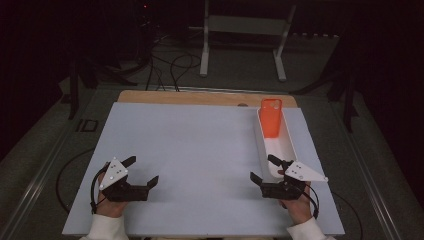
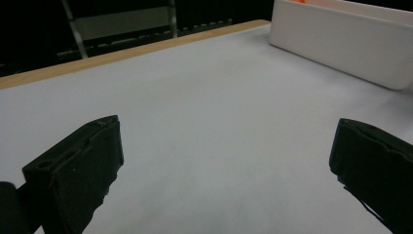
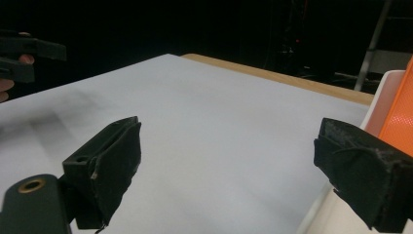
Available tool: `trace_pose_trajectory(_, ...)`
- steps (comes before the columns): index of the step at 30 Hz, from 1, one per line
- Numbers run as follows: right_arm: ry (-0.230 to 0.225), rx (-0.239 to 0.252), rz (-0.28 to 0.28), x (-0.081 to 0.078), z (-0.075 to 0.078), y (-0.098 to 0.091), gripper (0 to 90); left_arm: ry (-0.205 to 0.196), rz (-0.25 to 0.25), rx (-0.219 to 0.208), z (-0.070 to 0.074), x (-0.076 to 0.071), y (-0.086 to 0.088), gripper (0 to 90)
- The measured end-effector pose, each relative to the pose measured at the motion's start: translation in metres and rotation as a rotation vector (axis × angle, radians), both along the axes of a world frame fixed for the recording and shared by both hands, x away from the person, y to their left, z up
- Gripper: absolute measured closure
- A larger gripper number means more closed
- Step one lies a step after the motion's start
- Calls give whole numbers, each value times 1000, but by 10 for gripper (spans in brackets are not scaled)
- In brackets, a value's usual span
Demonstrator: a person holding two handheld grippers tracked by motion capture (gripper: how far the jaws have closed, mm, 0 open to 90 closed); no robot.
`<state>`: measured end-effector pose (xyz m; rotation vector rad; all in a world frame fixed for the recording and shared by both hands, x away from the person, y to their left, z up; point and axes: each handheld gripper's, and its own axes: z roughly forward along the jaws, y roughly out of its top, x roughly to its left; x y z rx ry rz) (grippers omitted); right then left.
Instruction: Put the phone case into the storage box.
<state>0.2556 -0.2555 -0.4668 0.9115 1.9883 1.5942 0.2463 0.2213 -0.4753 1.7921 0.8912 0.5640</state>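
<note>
A long white tray (image 1: 278,150) lies on the right of the white board (image 1: 200,150). An orange phone case (image 1: 270,118) leans in its far end. My right gripper (image 1: 264,168) is open at the tray's near end, one jaw over the tray's corner and the other over the board. In the right gripper view my right gripper (image 3: 229,165) holds nothing, with the orange case (image 3: 400,117) and the tray (image 3: 384,95) at the right edge. My left gripper (image 1: 141,171) is open and empty at the board's near left. In its own view my left gripper (image 2: 224,165) faces the tray (image 2: 341,44).
The board lies on a wooden table whose far edge (image 1: 200,97) shows. Beyond it on the dark floor stand a white metal frame (image 1: 245,30) and loose cables (image 1: 175,65). The left gripper (image 3: 27,53) appears far off in the right gripper view.
</note>
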Motion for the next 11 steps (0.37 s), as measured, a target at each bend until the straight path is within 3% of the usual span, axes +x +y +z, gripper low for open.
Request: trace_pose_trajectory(11,5,5,2,0,-2,-2,97,-1,11,4,0,0,0,0)
